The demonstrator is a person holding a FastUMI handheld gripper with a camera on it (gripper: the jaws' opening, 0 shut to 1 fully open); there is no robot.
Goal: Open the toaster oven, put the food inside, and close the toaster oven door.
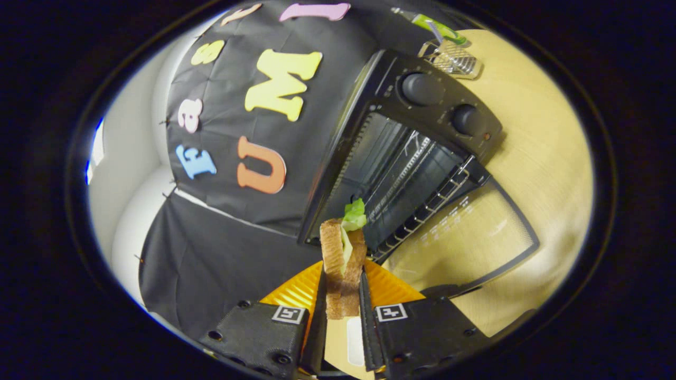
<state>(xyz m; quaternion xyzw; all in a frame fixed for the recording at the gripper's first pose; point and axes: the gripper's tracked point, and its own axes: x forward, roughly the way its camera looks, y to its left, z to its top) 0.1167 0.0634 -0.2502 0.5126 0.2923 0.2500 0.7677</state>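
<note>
Gripper [342,295] fingers are clamped on a sandwich [342,258], bread on both sides with lettuce poking out the far end, held above an orange plate [391,287]. It looks light, soft and crushable; gripping across the bread faces seems wise. Just ahead stands the black toaster oven [422,137], its glass door [465,237] dropped open onto a pale wooden table [538,153].

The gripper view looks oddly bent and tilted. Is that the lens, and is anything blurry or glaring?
Gripper view: the fisheye lens bows the toaster oven and table; the scene sits tilted. The sandwich clamped between the gripper fingers looks fairly sharp. The open glass door shows pale reflections; the table's far edge washes out softly.
</note>
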